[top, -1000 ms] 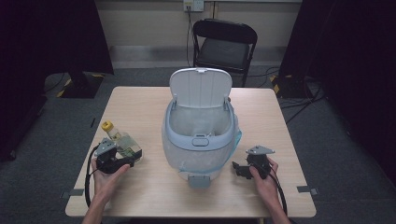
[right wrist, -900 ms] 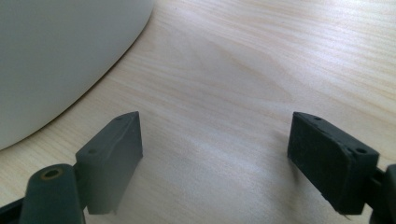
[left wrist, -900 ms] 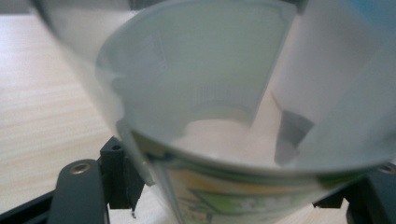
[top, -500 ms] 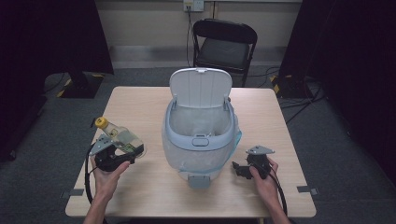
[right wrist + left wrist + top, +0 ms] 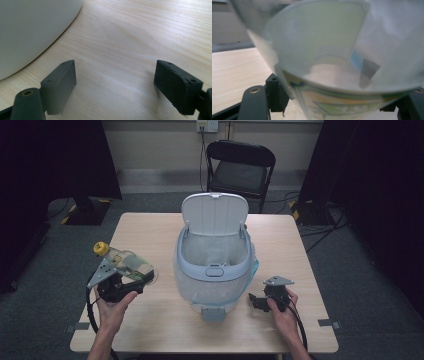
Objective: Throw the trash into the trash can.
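the left hand-held gripper (image 5: 131, 276) is holding a clear plastic bottle (image 5: 127, 263) with a yellow cap (image 5: 101, 248), lying roughly level across its jaws, well to the left of the bin (image 5: 214, 270) and lifted off the tabletop (image 5: 150, 232). in the left gripper view the bottle (image 5: 332, 62) is sitting right up against the lens, blurred, with a black jaw on either side of it and its printed label showing low down; the jaws are standing wide, closed around the bottle's body. it is looking empty, though the blur is making that hard to confirm. the bin, pale blue-grey with a clear liner inside, is standing in the middle of the tabletop with its lid (image 5: 214, 212) tipped up and back, so its mouth is lying open. just right of the bin the right hand-held gripper (image 5: 254, 301) is resting low on the tabletop in the person's hand; the right gripper view is showing its two jaws spread wide apart with bare wood between them and the bin's curved wall (image 5: 32, 30) close at the left. judging by this, the pick-up is done and the lid is already out of the way; carrying the bottle across to the bin and dropping it in is what seems to be left.
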The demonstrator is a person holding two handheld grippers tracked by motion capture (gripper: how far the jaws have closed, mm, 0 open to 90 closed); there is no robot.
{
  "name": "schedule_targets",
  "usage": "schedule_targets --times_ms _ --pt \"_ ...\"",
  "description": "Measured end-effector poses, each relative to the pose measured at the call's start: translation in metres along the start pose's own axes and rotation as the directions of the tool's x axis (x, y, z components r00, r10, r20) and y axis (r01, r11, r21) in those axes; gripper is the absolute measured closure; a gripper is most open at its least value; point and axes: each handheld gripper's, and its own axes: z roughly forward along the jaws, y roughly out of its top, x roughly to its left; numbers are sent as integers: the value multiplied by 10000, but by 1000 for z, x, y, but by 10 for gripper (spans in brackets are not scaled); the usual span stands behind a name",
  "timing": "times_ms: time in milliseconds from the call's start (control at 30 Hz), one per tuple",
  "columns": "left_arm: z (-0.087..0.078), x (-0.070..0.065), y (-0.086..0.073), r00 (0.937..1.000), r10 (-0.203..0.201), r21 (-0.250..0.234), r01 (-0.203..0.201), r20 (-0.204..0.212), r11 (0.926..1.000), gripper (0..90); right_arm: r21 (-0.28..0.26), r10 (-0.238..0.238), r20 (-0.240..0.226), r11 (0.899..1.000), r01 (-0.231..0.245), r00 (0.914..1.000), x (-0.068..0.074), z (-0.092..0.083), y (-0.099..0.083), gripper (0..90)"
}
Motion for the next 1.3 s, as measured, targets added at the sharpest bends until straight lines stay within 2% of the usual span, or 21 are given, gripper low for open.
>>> schedule_targets --times_ms 133,167,233,367,467,533,600,667,733,800,900,933,967,1100,1300 --pt "-5 -4 14 9999 125 -397 -127 -70 9991 279 0 -1 1 10000 1 10000 0 0 0 169" --pt "-6 -5 19 10000 61 -521 -59 37 9986 279 -1 0 1 10000 0 10000 0 0 0 169" --pt "-9 -7 27 9999 164 -789 -165 -19 9967 280 -3 -6 -1 10000 6 10000 0 0 0 169" --pt "-13 -13 42 9997 149 -1341 -124 182 9909 280 -4 -15 0 10000 15 10000 0 0 0 169" --pt "-12 -16 50 9997 107 -1557 -69 236 9878 280 -4 -17 1 10000 17 10000 0 0 0 169" --pt "-11 -17 55 9994 207 -1571 -164 261 9874 279 -4 -15 1 10000 15 10000 0 0 0 169" --pt "-9 -20 60 9994 119 -1752 -60 322 9845 279 -3 -13 -1 10000 13 10000 0 0 0 169" --pt "-8 -22 67 9986 198 -1854 -104 491 9826 279 0 -3 1 10000 3 10000 0 0 0 169" --pt "-8 -24 73 9980 417 -1871 -322 467 9818 279 2 0 0 10000 0 10000 0 0 0 169" --pt "-7 -27 80 9978 327 -2044 -202 580 9787 279 2 -2 2 10000 2 10000 0 0 0 169" --pt "-5 -31 89 9964 423 -2176 -254 735 9757 279 -3 -13 1 10000 13 10000 0 0 0 169" --pt "-5 -31 92 9960 586 -2138 -429 678 9759 279 1 -17 1 10000 17 10000 0 0 0 169" --pt "-3 -33 95 9954 448 -2163 -256 843 9760 279 -1 -1 1 10000 1 10000 0 0 0 169" --pt "4 -40 107 9913 747 -2159 -500 1080 9751 279 4 -7 0 10000 7 10000 0 0 0 169" --pt "16 -50 119 9841 818 -2216 -456 1574 9741 279 -1 -3 0 10000 3 10000 0 0 0 169"
